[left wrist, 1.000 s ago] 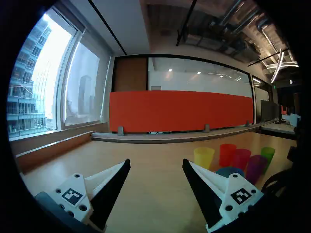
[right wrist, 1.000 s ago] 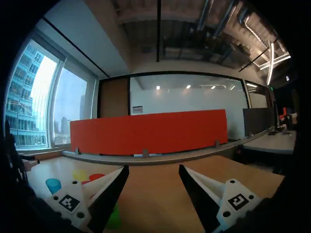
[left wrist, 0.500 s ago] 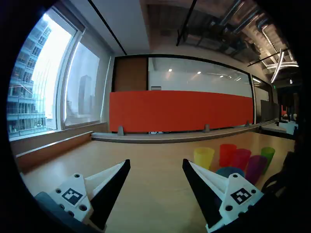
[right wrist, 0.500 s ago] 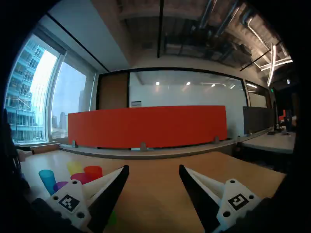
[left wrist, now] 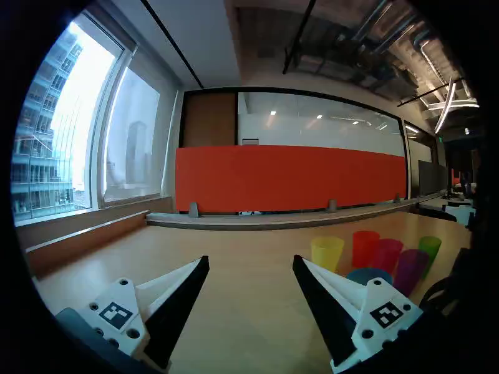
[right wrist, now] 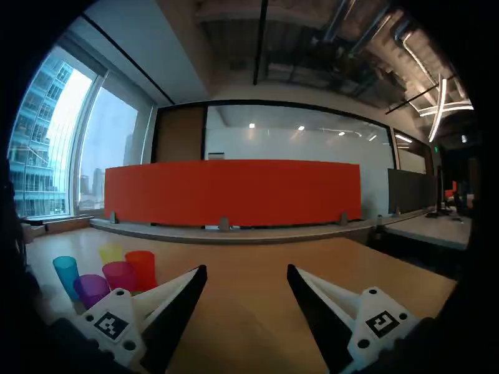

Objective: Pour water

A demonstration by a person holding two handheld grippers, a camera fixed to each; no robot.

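Beyond the cups [left wrist: 385, 254], orange partition [left wrist: 287, 177]

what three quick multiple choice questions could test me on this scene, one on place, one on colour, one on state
1. In the left gripper view, where do the cups stand?
A. at the right of the picture
B. at the left of the picture
C. on the window ledge

2. What colour is the leftmost cup there?
A. black
B. yellow
C. white

3. How is the left gripper?
A. shut on a cup
B. shut on nothing
C. open, holding nothing

Answers:
1 A, they sit on the table beyond the right-hand finger.
2 B, it is plainly yellow.
3 C, a wide gap shows between its fingers.
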